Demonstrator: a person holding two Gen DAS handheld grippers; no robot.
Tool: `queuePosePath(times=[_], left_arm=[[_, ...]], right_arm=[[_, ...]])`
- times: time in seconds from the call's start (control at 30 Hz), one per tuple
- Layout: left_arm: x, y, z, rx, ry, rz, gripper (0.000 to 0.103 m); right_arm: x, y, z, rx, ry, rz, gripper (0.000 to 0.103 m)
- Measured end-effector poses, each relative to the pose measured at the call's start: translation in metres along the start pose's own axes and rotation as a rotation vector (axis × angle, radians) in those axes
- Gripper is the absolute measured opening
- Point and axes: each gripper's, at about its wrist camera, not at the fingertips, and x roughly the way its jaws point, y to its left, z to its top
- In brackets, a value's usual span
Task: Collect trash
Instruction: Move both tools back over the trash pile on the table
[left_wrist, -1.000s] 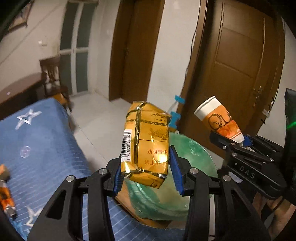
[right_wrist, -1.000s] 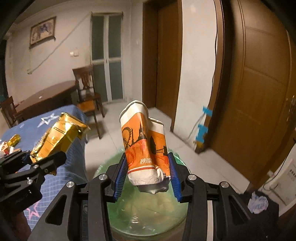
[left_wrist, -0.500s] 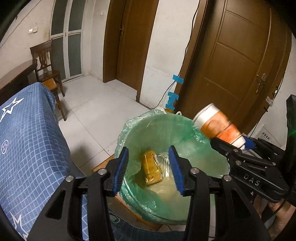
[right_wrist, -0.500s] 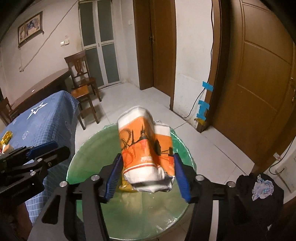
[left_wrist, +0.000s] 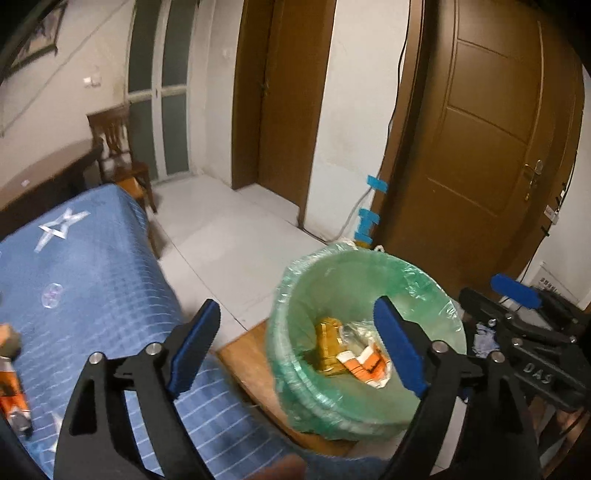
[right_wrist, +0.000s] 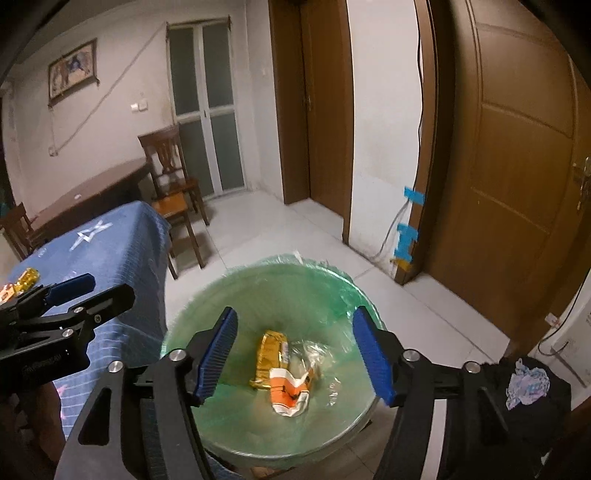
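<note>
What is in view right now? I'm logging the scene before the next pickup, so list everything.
bin: one, lined with a green bag, on the floor beside the table
gold packet: one, gold, lying in the bin
paper cup: one, orange and white, crushed, in the bin against the packet
table: one, blue star-print cloth, left of the bin
leftover litter: gold item near the table's far edge; kind unclear
chair: one, brown wood, behind the table
doors: brown, along the wall
left gripper: open, empty
right gripper: open, empty, over the bin
</note>
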Motion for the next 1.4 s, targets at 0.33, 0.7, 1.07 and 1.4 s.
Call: queuePosePath(times=[0.33, 0.7, 1.07, 1.4], left_arm=[[-0.068, 0.061, -0.032, -0.056, 0.043, 0.032, 0.085], [-0.164, 0.162, -0.079, -0.144, -0.074, 0.282, 0.092], [-0.258, 0.327, -0.153, -0.401, 0.033, 0.566, 0.09], [-0.236, 0.356, -0.186, -0.401, 0.155, 0.407, 0.059]], right_arm=[[-0.063, 0.089, -0.016, -0.098, -0.126, 0.16, 0.084], [-0.119, 0.21, -0.034, -0.269, -0.198, 0.324, 0.09], [-0.138, 0.295, -0.062, -0.383, -0.17, 0.499, 0.091], [-0.133, 0.323, -0.068, -0.403, -0.118, 0.572, 0.091]])
